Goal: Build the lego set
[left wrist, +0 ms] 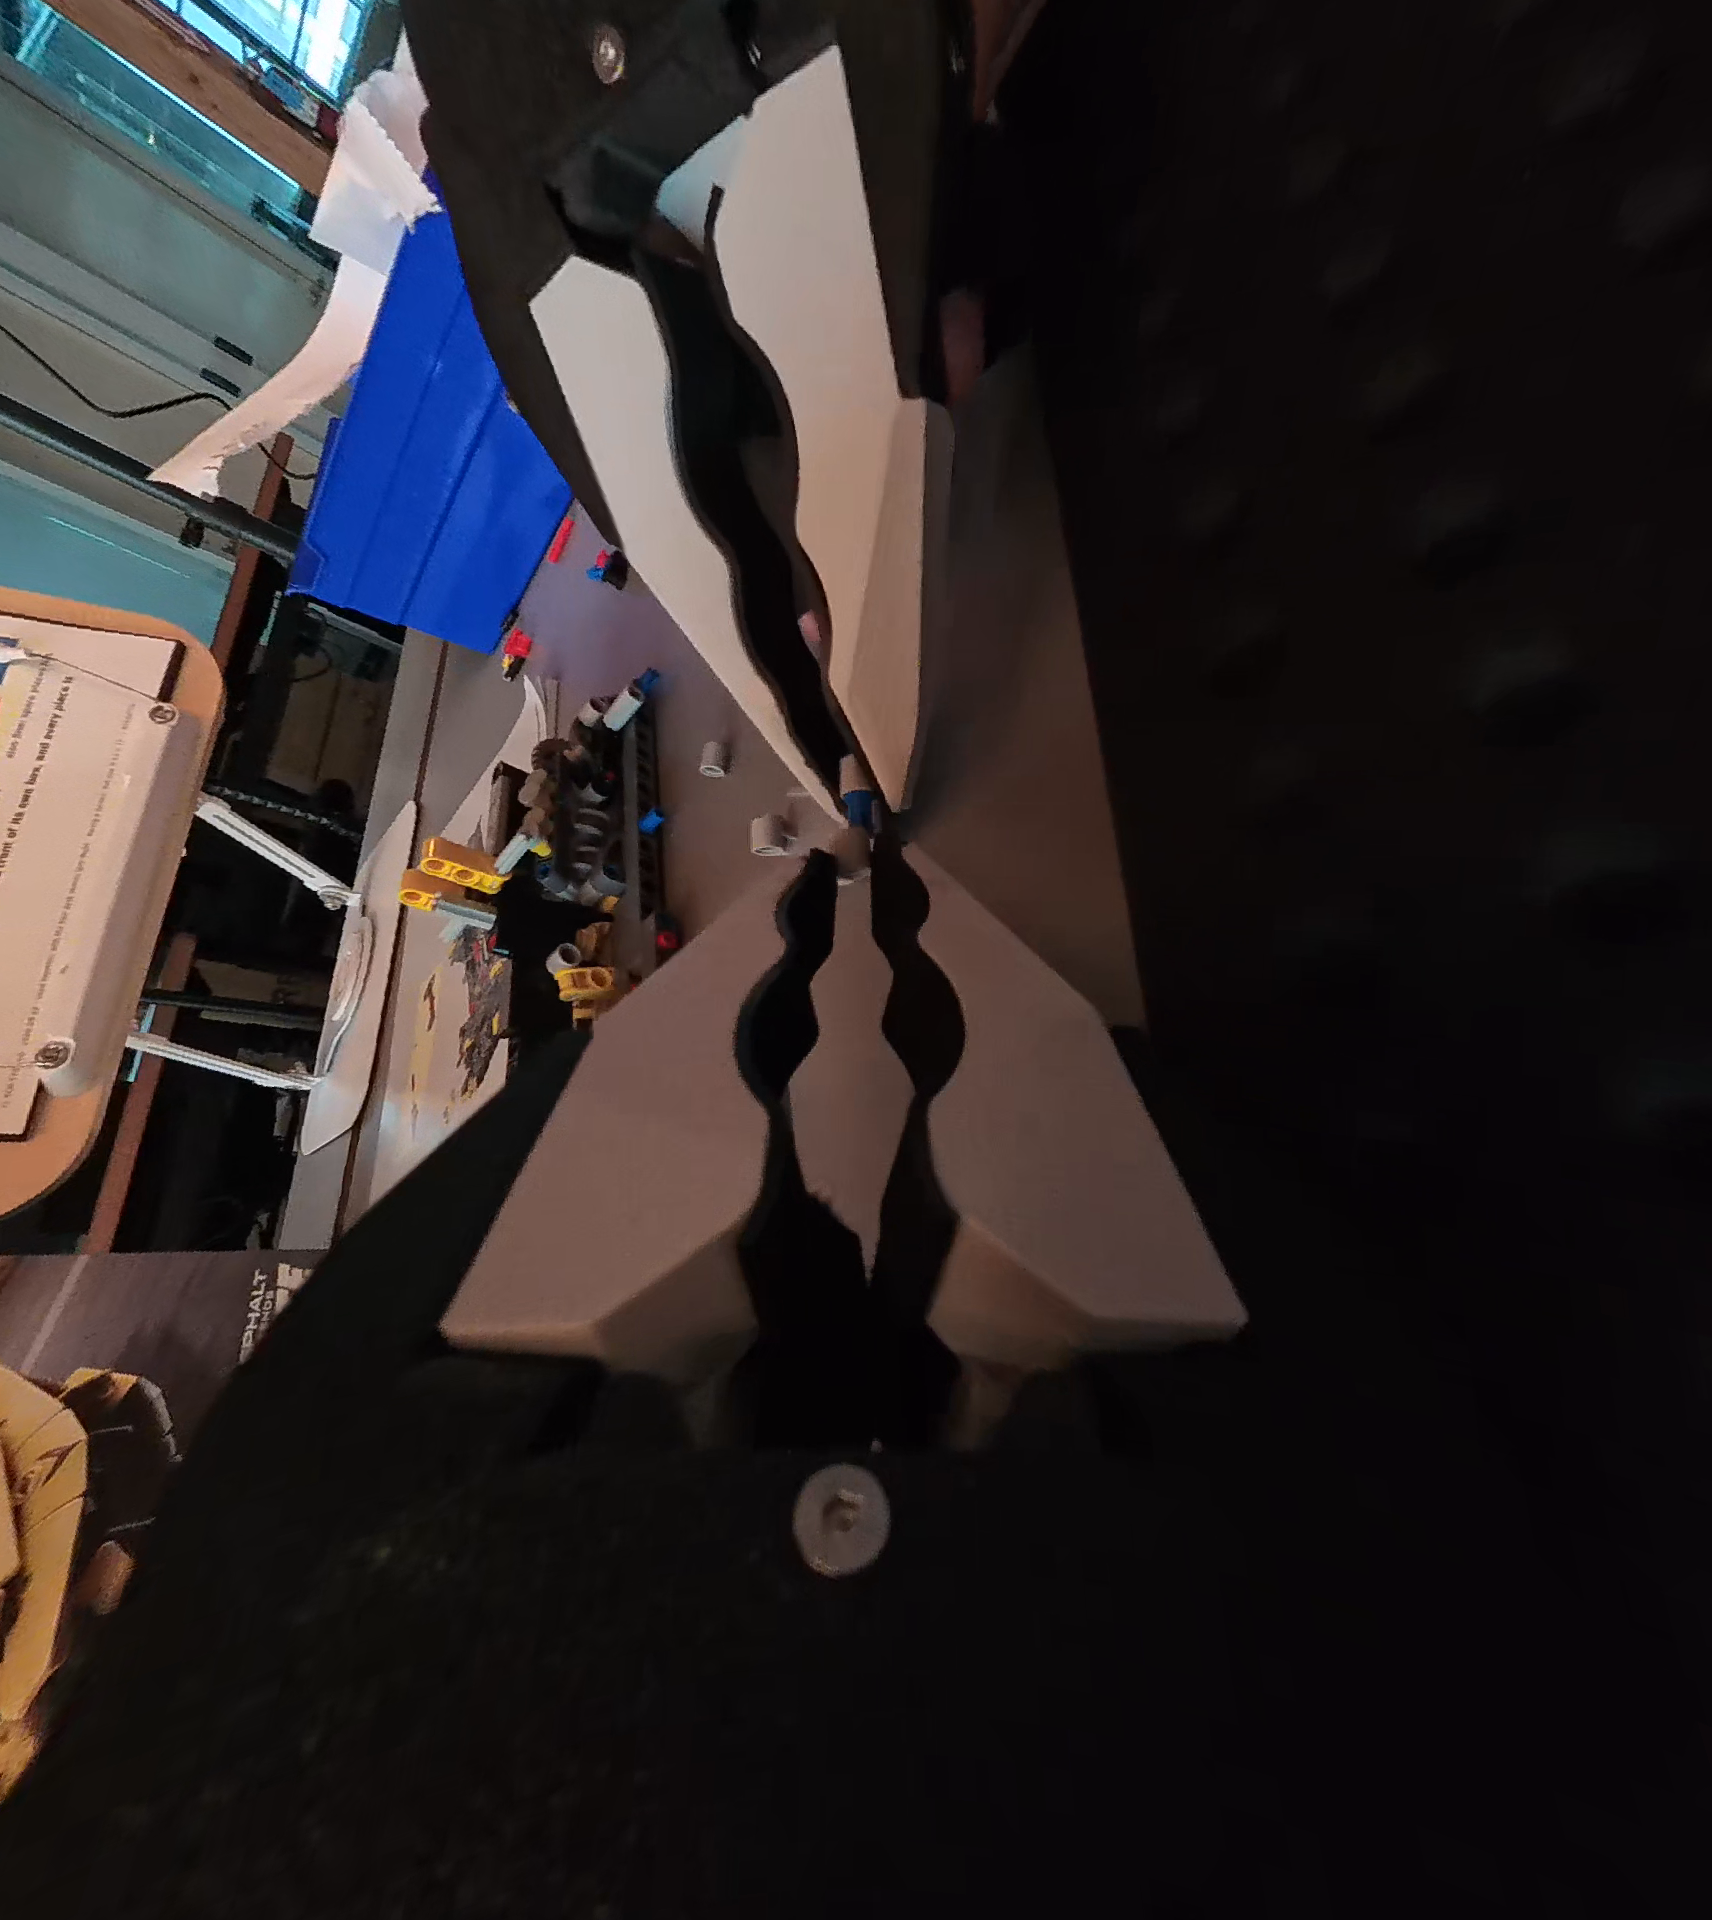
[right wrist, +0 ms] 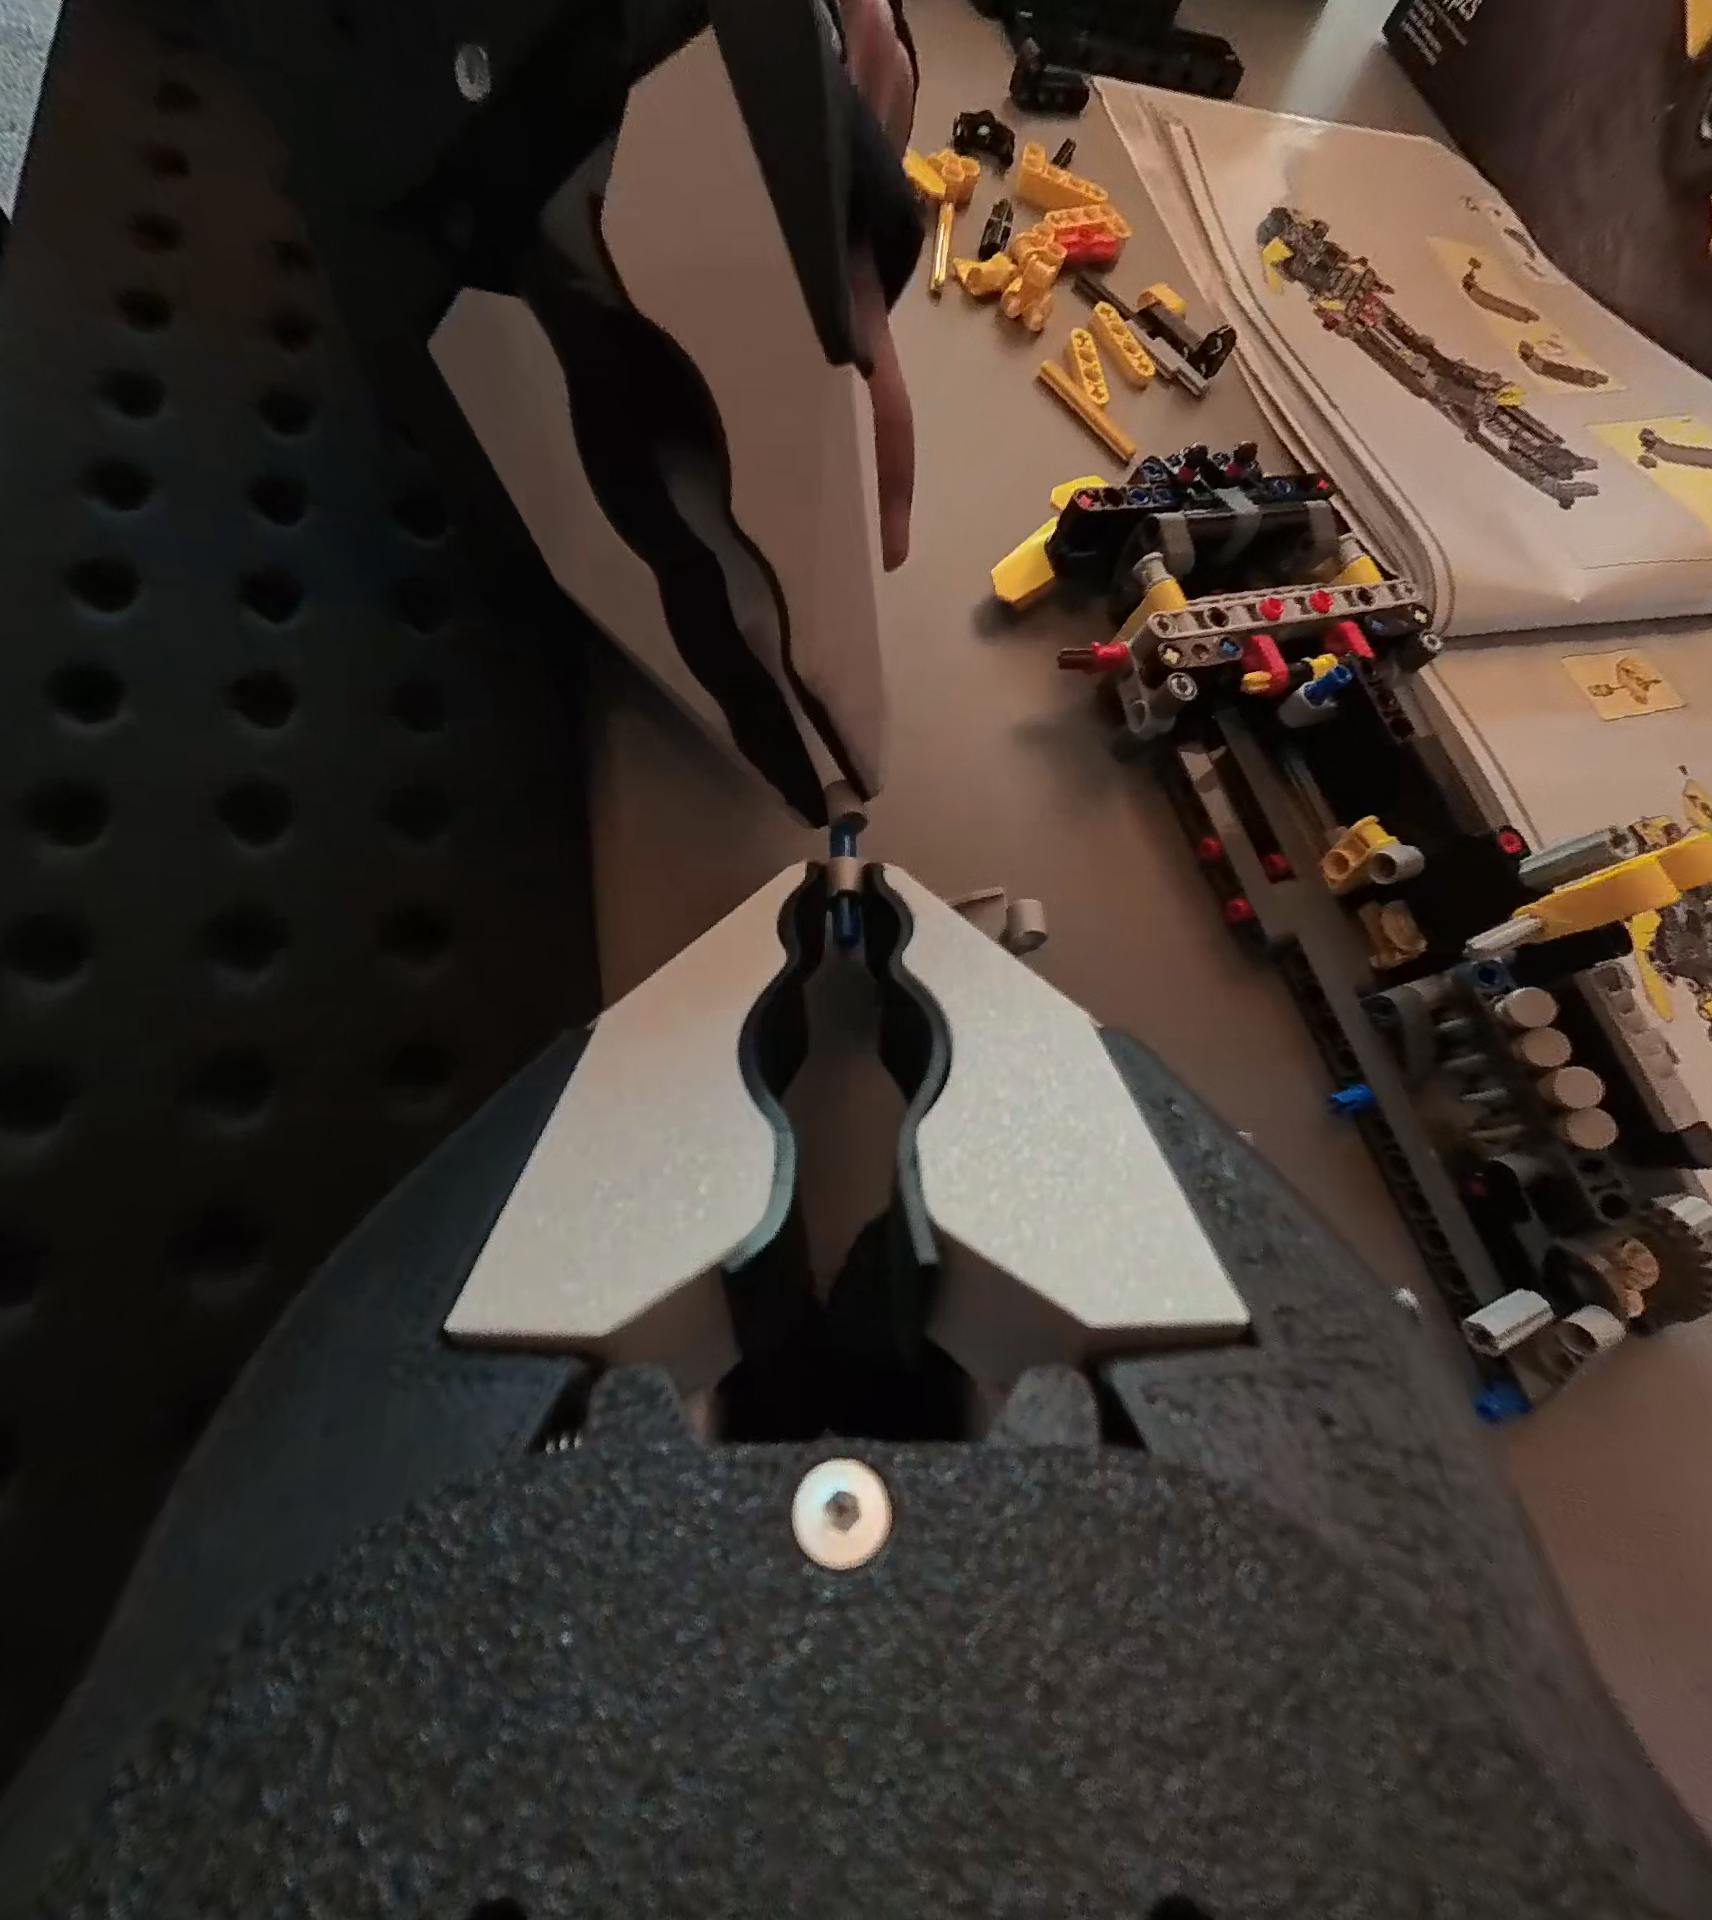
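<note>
Had both grippers pinched tip to tip — right gripper on a blue pin, left gripper on a grey sleeve.

A blue bin stands at the far end of the table, with white paper spilling over its rim. Beside the table a wooden board carries a printed sheet with coloured pictures. A black cable trails along the pale wall behind. A dark perforated chair back stands at the table's near edge.
</note>
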Tool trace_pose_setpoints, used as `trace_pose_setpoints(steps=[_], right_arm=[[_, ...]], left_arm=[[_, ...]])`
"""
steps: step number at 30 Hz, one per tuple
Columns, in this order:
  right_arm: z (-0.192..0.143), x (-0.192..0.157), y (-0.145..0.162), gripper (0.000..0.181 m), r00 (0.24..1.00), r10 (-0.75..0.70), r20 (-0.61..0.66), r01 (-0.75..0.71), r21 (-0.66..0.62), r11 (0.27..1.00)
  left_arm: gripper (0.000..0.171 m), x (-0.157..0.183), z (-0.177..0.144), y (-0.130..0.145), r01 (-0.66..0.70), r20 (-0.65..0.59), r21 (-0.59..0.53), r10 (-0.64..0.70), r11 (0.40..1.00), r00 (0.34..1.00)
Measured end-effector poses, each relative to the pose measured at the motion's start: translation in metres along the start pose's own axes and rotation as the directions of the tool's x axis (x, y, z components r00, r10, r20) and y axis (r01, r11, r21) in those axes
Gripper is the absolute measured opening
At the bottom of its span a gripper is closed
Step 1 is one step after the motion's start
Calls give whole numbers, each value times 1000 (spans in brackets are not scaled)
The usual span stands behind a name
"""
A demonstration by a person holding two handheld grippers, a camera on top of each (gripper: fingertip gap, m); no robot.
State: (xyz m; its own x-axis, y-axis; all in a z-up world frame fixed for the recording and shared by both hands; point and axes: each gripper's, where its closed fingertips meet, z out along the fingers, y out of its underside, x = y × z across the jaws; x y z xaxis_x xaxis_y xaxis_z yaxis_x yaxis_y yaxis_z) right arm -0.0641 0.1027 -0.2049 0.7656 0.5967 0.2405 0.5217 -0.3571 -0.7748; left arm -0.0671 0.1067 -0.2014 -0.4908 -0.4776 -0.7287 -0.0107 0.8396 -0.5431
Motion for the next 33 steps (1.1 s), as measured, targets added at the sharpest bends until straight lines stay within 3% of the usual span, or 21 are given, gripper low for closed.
trace_pose_setpoints(steps=[23, 33], right_arm=[[3, -3, 2, 8, 999, -54, -9, 54, -28, 998], [1, 3, 2, 7, 995, -61, -81, 43, -214, 976]], left_arm=[[5, 7, 3, 3, -39, -36, -26, 38, 999, 999], [5, -2, 1, 2, -210, 56, -109, 217, 972, 975]])
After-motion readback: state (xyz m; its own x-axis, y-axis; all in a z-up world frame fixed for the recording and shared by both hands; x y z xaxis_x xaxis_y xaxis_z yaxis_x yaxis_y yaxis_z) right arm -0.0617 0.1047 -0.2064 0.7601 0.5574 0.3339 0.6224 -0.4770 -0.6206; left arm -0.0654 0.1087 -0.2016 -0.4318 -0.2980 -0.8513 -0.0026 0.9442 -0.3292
